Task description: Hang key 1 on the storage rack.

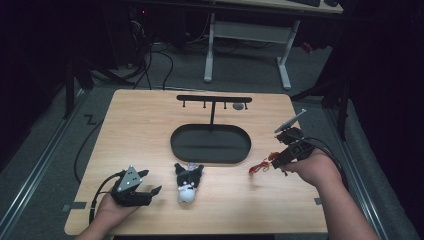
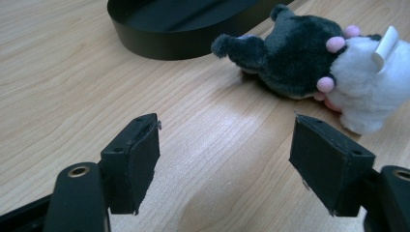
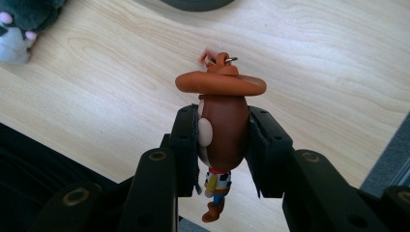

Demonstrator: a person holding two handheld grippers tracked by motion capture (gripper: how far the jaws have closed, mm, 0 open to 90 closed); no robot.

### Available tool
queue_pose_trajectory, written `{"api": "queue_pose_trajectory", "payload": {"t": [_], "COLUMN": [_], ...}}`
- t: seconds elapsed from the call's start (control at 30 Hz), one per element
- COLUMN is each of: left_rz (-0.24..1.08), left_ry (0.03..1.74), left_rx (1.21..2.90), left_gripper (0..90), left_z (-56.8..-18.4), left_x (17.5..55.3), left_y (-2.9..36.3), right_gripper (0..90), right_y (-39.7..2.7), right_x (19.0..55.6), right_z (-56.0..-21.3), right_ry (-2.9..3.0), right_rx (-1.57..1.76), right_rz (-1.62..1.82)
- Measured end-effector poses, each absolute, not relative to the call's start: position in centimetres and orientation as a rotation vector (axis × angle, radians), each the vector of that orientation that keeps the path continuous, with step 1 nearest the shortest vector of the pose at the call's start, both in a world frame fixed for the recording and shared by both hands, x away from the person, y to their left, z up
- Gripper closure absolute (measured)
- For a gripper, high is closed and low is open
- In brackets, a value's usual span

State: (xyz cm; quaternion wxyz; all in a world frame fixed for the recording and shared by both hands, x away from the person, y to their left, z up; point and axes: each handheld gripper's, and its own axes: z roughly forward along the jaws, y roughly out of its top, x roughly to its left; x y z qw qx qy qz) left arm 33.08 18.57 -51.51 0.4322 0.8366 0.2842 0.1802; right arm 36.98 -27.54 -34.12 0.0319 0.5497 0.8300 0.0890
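Observation:
My right gripper [image 3: 223,145] is shut on a small cowboy figure keychain [image 3: 222,121] with a brown head and an orange hat, held above the table. In the high view the right gripper [image 1: 280,157] hangs at the table's right side, and a red strap [image 1: 260,166] dangles from the figure. My left gripper [image 2: 225,162] stands open low over the wood, nothing between its jaws. In the high view the left gripper [image 1: 145,187] sits near the front left. A black and white plush toy [image 1: 188,182] lies on the table just right of it, also seen as the plush toy [image 2: 309,63] ahead of the left jaws.
A black oval tray [image 1: 177,145] sits mid-table, and from it rises a T-shaped hook stand [image 1: 214,99] with several pegs. The tray's wall [image 2: 159,41] lies beyond the left jaws. The table's right edge [image 1: 310,165] runs close to my right hand.

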Motion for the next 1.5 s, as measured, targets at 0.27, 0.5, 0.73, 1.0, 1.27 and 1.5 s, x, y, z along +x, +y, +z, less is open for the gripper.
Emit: {"api": "queue_pose_trajectory", "payload": {"t": [0.27, 0.5, 0.73, 1.0, 1.27, 1.5], "left_rz": [0.447, 0.443, 0.449, 0.449, 0.447, 0.445], "left_ry": [0.704, 0.707, 0.708, 0.704, 0.701, 0.703], "left_rx": [2.086, 2.089, 2.088, 2.091, 2.09, 2.085], "left_gripper": [26.4, 26.3, 26.3, 26.3, 26.3, 26.3], "left_z": [-51.5, -51.6, -51.5, -51.5, -51.5, -51.5], "left_x": [33.1, 33.0, 33.1, 33.0, 33.1, 33.2], "left_y": [18.4, 18.4, 18.5, 18.7, 18.7, 18.7], "right_gripper": [66.9, 66.9, 66.9, 66.9, 66.9, 66.9], "right_y": [-27.3, -26.7, -25.8, -24.9, -24.5, -24.3], "right_x": [37.4, 38.3, 39.6, 41.4, 43.5, 44.8], "right_z": [-32.7, -32.0, -31.4, -30.8, -30.3, -30.1], "right_ry": [2.537, 2.532, 2.529, 2.519, 2.493, 2.469], "right_rx": [1.681, 1.662, 1.659, 1.632, 1.633, 1.65], "right_rz": [0.279, 0.299, 0.319, 0.342, 0.356, 0.369]}}
